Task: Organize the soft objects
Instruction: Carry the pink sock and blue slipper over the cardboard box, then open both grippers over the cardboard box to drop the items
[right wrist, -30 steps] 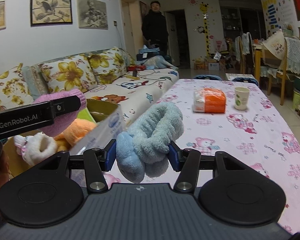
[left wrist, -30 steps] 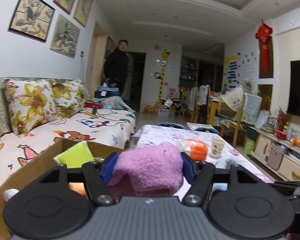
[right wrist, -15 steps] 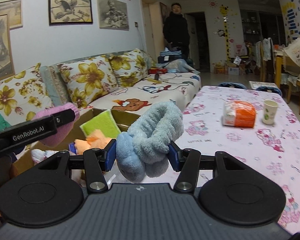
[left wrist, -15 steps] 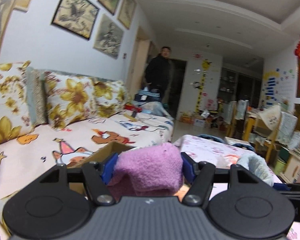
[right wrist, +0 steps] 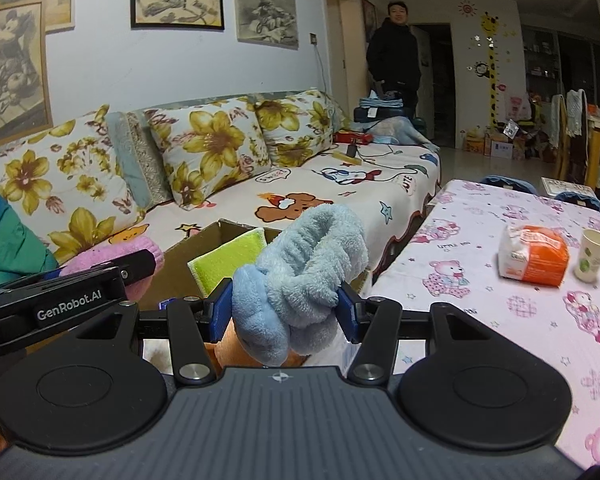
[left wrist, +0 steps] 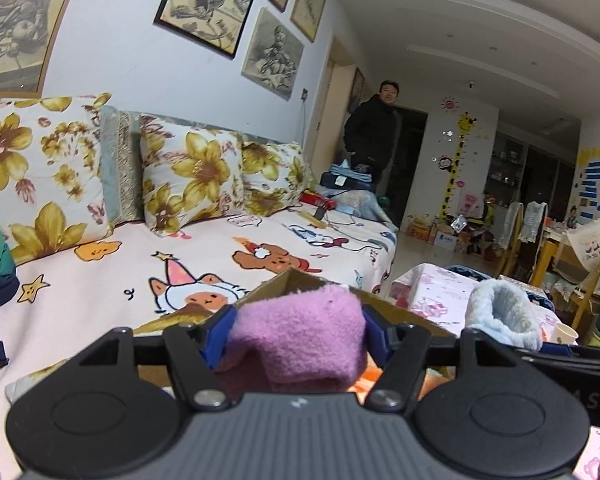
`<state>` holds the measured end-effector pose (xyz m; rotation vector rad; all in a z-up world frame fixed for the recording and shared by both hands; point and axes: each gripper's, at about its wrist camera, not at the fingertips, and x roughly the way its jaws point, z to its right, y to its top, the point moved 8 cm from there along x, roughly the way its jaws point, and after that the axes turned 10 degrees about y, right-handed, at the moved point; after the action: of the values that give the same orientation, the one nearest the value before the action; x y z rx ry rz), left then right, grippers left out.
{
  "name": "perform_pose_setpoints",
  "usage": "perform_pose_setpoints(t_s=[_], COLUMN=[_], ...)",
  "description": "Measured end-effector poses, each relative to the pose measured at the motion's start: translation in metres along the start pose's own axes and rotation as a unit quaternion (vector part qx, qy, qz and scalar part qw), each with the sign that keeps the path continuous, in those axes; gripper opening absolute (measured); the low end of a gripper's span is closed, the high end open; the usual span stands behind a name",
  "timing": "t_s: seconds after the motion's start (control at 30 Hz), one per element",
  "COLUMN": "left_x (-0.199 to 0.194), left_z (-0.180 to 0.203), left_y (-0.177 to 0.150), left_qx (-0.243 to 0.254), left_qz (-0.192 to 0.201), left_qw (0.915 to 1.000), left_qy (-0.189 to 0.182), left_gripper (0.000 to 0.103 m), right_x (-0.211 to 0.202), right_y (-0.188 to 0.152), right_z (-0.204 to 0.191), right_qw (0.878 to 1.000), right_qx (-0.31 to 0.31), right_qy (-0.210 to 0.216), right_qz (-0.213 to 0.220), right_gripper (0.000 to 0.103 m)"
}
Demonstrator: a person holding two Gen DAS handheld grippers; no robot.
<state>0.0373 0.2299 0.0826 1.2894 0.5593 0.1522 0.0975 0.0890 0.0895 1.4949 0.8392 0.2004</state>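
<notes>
Right wrist view takes in the sofa (right wrist: 340,196) along the wall, the desk (right wrist: 500,320) with its pink printed cloth to the right, and between them the open cardboard box (right wrist: 204,248), which sits low, just ahead and left of both grippers. A green sponge (right wrist: 228,260) leans inside it, and something orange shows beneath the grippers.

The box lies forward and below each held piece, so the coming move is likely a short reach forward and a release over the opening. The left gripper (left wrist: 296,332) looks the nearer, since the box edge shows directly behind its load.

The right gripper (right wrist: 286,304) is clamped on a pale blue fluffy sock (right wrist: 304,268), bunched and rolled, its cuff standing above the pads. The left gripper is clamped on a pink fleecy sock (left wrist: 300,340), folded into a squat wad that fills the gap between the pads.
</notes>
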Motion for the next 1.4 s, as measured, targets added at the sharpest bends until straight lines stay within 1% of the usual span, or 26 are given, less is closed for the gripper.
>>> perform_pose_setpoints(t_s=[0.23, 0.47, 0.6, 0.63, 0.7, 0.73, 0.77, 0.8, 0.83, 0.93, 1.17, 1.23, 1.3, 1.4], left_x=[0.007, 0.012, 0.014, 0.015, 0.017, 0.017, 0.018, 0.018, 0.018, 0.017, 0.013, 0.01, 0.008, 0.003], left_z=[-0.006, -0.009, -0.014, -0.015, -0.016, -0.017, -0.017, -0.016, -0.016, -0.014, -0.014, -0.012, -0.009, -0.003], left_y=[-0.003, -0.003, -0.003, -0.003, -0.003, -0.003, -0.003, -0.003, -0.003, -0.003, -0.001, 0.0, 0.0, 0.001], left_qx=[-0.009, -0.014, -0.022, -0.025, -0.03, -0.03, -0.029, -0.027, -0.026, -0.022, -0.023, -0.018, -0.013, 0.0], left_qz=[-0.012, -0.02, -0.024, -0.028, -0.031, -0.031, -0.032, -0.032, -0.032, -0.031, -0.023, -0.019, -0.014, -0.004], left_qw=[0.9998, 0.9994, 0.9989, 0.9988, 0.9985, 0.9984, 0.9985, 0.9985, 0.9986, 0.9986, 0.999, 0.9993, 0.9997, 0.9999], left_qy=[0.015, 0.024, 0.033, 0.033, 0.034, 0.036, 0.035, 0.035, 0.034, 0.035, 0.031, 0.026, 0.018, 0.01], left_gripper=[0.066, 0.066, 0.066, 0.066, 0.067, 0.067, 0.068, 0.069, 0.069, 0.07, 0.08, 0.083, 0.089, 0.092], right_x=[0.005, 0.013, 0.017, 0.017, 0.017, 0.017, 0.017, 0.015, 0.015, 0.008, -0.013, -0.019, -0.024, -0.033], right_y=[0.002, 0.004, 0.002, 0.002, 0.002, 0.002, 0.001, 0.001, 0.002, 0.002, 0.005, 0.004, 0.003, -0.001], right_z=[0.002, -0.005, -0.008, -0.008, -0.007, -0.007, -0.006, -0.006, -0.006, -0.009, -0.006, -0.003, 0.002, 0.008], right_qw=[1.0, 0.999, 0.999, 0.999, 0.999, 0.999, 0.999, 0.999, 0.999, 0.998, 0.999, 1.0, 1.0, 0.999], right_qx=[-0.01, -0.022, -0.026, -0.028, -0.031, -0.033, -0.035, -0.037, -0.039, -0.047, -0.028, -0.018, -0.005, 0.02], right_qy=[0.009, 0.021, 0.026, 0.027, 0.028, 0.027, 0.025, 0.024, 0.023, 0.021, 0.022, 0.019, 0.015, 0.003], right_qz=[-0.006, -0.013, -0.018, -0.018, -0.02, -0.022, -0.024, -0.024, -0.023, -0.018, 0.004, 0.011, 0.017, 0.027], right_gripper=[0.066, 0.068, 0.069, 0.072, 0.072, 0.075, 0.08, 0.092, 0.099, 0.1, 0.101, 0.101, 0.101, 0.101])
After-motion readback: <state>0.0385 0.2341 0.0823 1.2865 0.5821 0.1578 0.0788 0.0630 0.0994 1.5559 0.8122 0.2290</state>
